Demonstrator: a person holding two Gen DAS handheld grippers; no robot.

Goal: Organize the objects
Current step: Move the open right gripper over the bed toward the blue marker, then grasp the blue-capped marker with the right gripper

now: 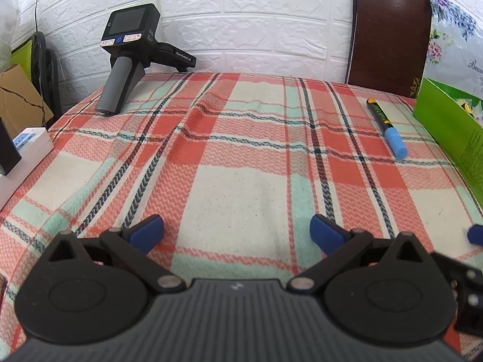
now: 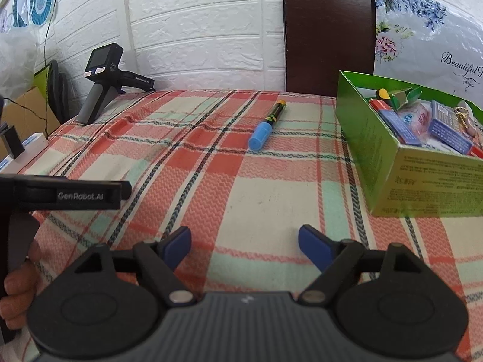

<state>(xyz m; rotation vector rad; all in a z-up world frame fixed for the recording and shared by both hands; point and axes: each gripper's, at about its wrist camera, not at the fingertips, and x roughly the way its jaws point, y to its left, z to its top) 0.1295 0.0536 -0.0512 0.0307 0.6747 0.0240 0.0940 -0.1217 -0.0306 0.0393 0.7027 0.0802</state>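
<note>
Both my jaws hang released and empty above the bench. One marker (image 2: 267, 123) lies loose just beside the green box (image 2: 377, 150); my right gripper (image 2: 244, 241) should probably reach for it.

Both wrist views low over desk (image 1: 241, 181), facing white wall (image 1: 256, 24); right view set rightward. Shared: marker (image 1: 386, 126) (image 2: 267, 123), green box (image 2: 422, 181), chair (image 2: 329, 30).

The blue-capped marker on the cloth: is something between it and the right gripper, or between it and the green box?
Nothing visible: only bare plaid cloth lies between the open right gripper and the marker, and between the marker and the green box.
</note>
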